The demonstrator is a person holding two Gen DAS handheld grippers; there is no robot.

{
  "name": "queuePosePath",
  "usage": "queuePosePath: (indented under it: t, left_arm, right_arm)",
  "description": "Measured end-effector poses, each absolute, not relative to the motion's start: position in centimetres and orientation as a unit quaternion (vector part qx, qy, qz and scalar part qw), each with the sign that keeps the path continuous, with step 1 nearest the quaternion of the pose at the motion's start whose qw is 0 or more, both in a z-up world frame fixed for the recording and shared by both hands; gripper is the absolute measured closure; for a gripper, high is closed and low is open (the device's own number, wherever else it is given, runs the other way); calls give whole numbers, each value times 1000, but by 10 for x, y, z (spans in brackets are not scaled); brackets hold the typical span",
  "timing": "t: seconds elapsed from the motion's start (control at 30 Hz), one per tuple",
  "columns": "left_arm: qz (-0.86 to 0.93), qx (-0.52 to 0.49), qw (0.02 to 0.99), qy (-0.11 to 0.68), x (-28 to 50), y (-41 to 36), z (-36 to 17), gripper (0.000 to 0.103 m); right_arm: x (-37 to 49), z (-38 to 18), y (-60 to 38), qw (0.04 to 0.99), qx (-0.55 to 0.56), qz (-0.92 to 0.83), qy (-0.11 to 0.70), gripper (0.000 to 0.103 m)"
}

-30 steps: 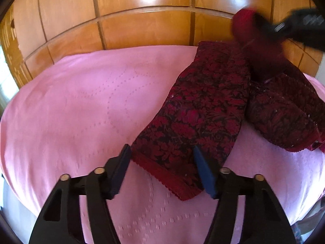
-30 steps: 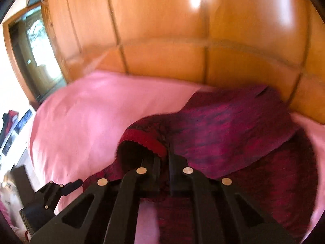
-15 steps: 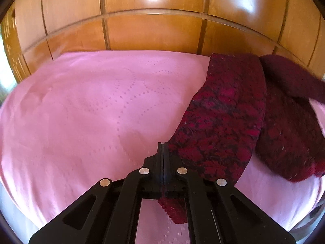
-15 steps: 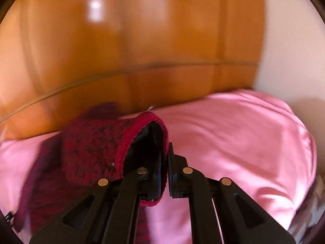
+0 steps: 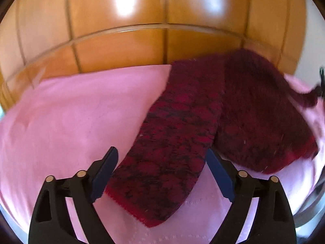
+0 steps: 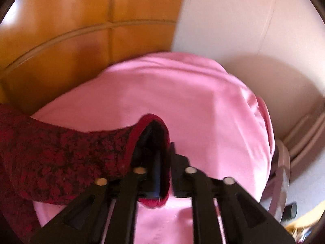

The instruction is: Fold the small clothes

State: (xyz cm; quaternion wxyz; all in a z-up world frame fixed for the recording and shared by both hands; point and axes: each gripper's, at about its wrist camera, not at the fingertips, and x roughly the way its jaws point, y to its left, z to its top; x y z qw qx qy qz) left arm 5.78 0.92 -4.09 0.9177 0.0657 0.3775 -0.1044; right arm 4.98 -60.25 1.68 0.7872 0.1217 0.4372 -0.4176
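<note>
Now the left gripper (image 5: 160,174), jaws just opened wide, is straddling the dark red garment's (image 5: 182,134) hem; the right gripper's (image 6: 162,162) jaws, just parting, are flanking its cuff (image 6: 151,126).

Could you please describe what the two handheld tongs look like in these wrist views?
Both are matt black plastic. The left tongs have two triangular fingers with cut-out windows, round brass-coloured pins along the top, and flat dark blue pads on the inner faces. The right tongs share that build: black open-framed fingers, round metal pins, a blue pad. No cables, markings, sleeves or hands show.
</note>
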Motion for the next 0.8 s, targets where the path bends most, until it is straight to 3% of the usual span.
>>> queuePosePath:
  t: [0.03,0.1,0.13,0.2,0.3,0.67,0.7,0.77,0.8]
  left_arm:
    - [-107,79,914,384,60,4,-46,40]
    - [-119,83,898,414,71,-1,-61,59]
    - [-122,81,896,419,74,-1,-64,76]
    - [-123,81,891,430,81,0,-69,103]
    - [-121,54,897,421,93,16,-54,103]
    - [-101,-32,929,353,145,85,38,103]
    - [-110,-27,930,350,139,78,39,97]
    - [-135,-7,928,348,125,62,34,69]
    - [-145,-2,927,347,117,55,30,44]
  right_arm:
    - [45,18,-602,792,124,-415,430,62]
    - [33,24,-601,798,121,-411,424,49]
    - [25,27,-593,805,124,-399,422,41]
    - [12,30,-580,817,130,-375,418,35]
    - [-8,34,-551,838,149,-317,418,28]
    - [-34,31,-416,874,129,-154,442,24]
    - [-33,29,-404,874,127,-145,445,23]
    - [-30,24,-393,874,130,-133,449,22]
    - [-29,22,-388,873,132,-128,451,22]
